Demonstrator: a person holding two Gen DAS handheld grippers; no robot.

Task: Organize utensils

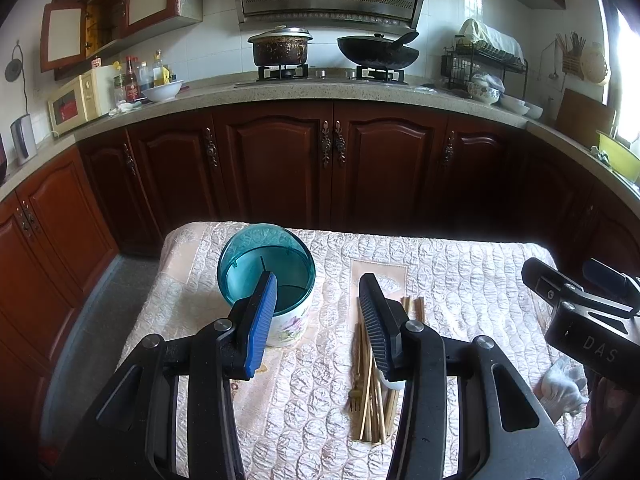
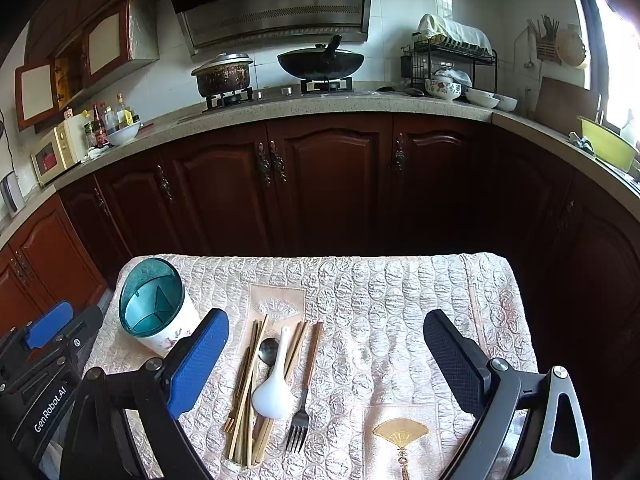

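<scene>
Quilted cloth (image 2: 400, 300) lies bare right of the utensil pile (image 2: 272, 380); both tongs (image 1: 318, 320) (image 2: 326, 360) gape, holding nothing

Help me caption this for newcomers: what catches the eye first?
The teal-lidded utensil holder stands upright at the quilted table's left. Beside it to the right lies a loose pile: chopsticks, a white soup spoon, a dark fork. Both grippers hover open-jawed, holding nothing.
</scene>
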